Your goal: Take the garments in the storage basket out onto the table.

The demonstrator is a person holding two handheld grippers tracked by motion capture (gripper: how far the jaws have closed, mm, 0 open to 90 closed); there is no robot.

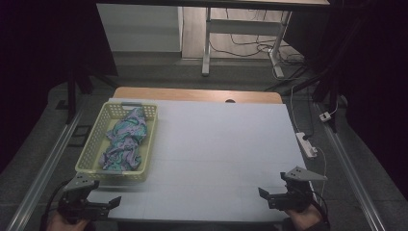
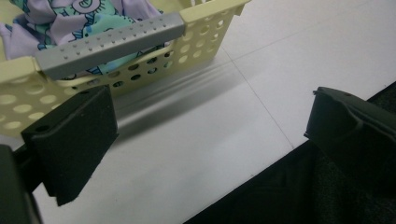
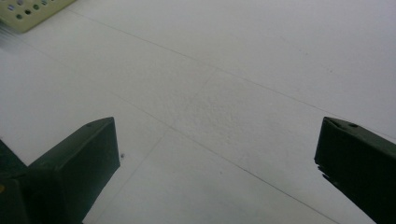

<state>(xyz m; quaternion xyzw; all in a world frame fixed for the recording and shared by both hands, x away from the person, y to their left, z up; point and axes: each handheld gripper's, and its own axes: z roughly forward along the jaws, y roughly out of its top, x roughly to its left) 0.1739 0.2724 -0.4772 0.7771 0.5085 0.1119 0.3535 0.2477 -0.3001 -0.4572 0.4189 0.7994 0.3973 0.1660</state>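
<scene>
A pale yellow perforated basket sits on the left of the white table top, with a crumpled purple and teal patterned cloth inside it. From the left gripper view, the basket's grey handle and the cloth lie just ahead. My left gripper rests at the table's near left corner, below the basket, jaws wide apart and empty. At the near right edge my right gripper is open too, with bare table between its jaws. The basket's corner is far off in the right gripper view.
The white table top spreads wide between basket and right edge. A wooden strip runs along its far side. A white power strip with cables lies on the floor to the right. A desk frame stands behind.
</scene>
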